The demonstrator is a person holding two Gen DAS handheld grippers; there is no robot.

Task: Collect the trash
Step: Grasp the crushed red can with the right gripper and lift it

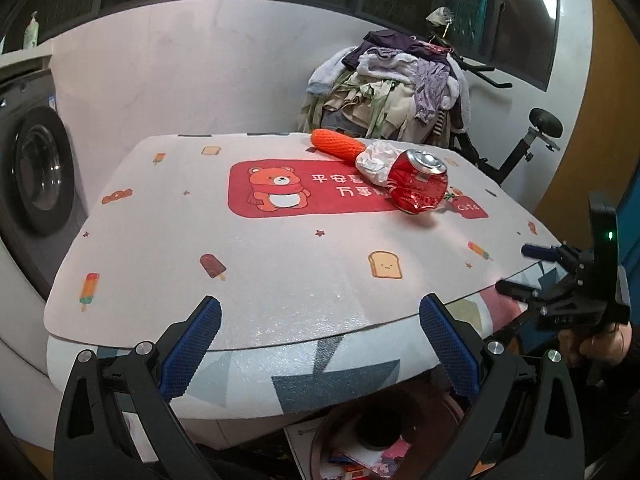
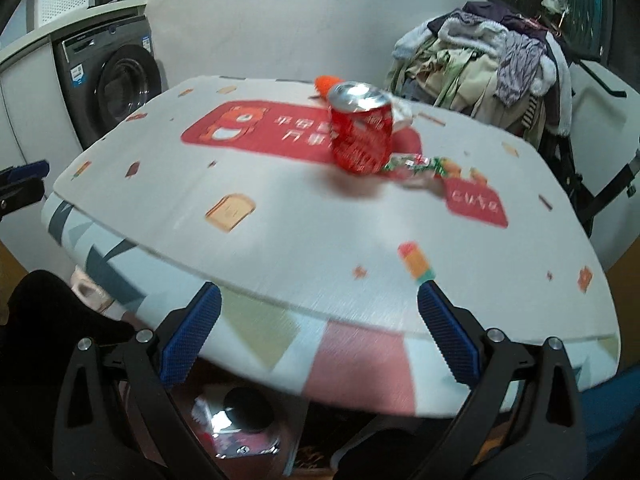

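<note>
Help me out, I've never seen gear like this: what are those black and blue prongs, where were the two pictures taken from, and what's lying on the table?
Each picture comes from a camera on a hand-held claw; a person holds one per hand. The prongs are the left claw and right claw, both open and empty. The right one also shows in the left view. On the table lie a crushed red can, crumpled white paper, an orange net sleeve and a small wrapper. Nothing is held.

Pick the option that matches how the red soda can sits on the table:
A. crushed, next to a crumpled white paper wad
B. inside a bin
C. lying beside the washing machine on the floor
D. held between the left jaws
A: the dented red soda can lies on the table mat against the white paper wad, with both sets of jaws open and empty.
</note>
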